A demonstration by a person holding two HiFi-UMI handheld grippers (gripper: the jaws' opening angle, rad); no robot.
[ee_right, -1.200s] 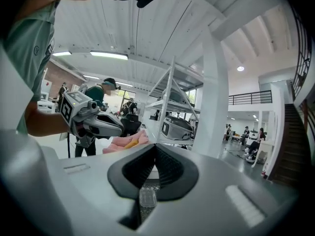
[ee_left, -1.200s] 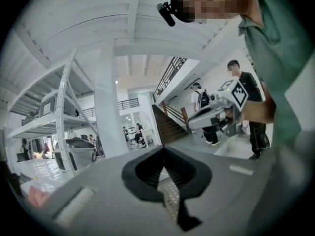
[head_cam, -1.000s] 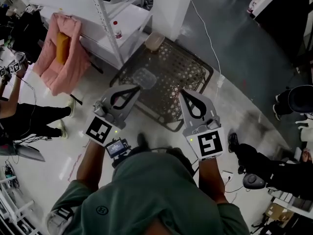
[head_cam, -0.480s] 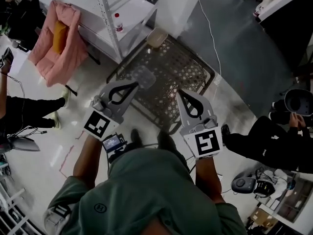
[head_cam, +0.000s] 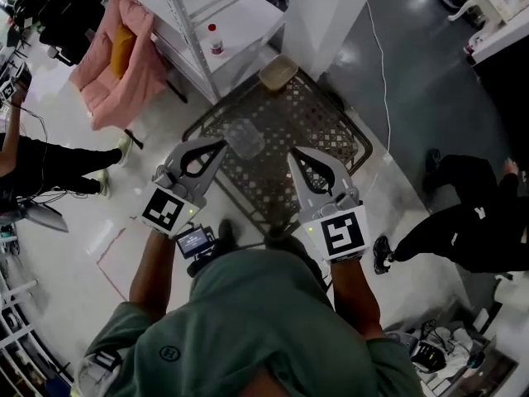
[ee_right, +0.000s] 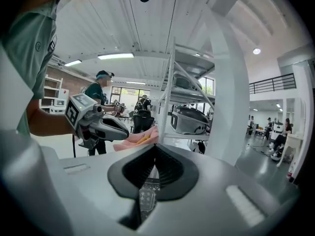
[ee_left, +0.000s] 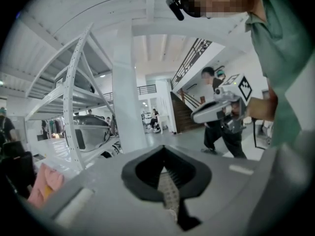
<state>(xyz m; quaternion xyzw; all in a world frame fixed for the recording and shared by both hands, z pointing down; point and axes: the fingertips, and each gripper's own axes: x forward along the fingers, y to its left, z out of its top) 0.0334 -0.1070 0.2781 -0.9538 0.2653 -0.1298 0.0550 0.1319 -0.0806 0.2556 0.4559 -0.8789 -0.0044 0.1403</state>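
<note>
Two people stand off to the sides on the floor (head_cam: 397, 98): one in black (head_cam: 463, 226) at the right, another at the far left edge (head_cam: 33, 180); neither is near the tongs. Directly below and ahead lies a dark wire basket (head_cam: 331, 131), its grid bottom open to view; a clear container (head_cam: 243, 137) rests on the grid towards its left side, and a beige bowl (head_cam: 278, 73) sits at the basket's far corner. Beyond the basket stands a white rack (head_cam: 183, 23) with a small red-capped bottle (head_cam: 214, 38) on its low shelf; a white column (head_cam: 331, 7) rises just to the right of it; a pink cloth (head_cam: 116, 56) with something yellow on it hangs left of the rack. Nothing lies between the tongs and the basket.

The left tongs (head_cam: 221, 144) are pressed together at the tips, nothing pinched between them; in the head view the tips show just beside the clear container, though whether they touch it cannot be told. The right tongs (head_cam: 291, 150) are likewise closed tip to tip and empty, held over the basket's middle, well apart from the left pair; each gripper view shows only the grid through the gap behind the meeting tips.
</note>
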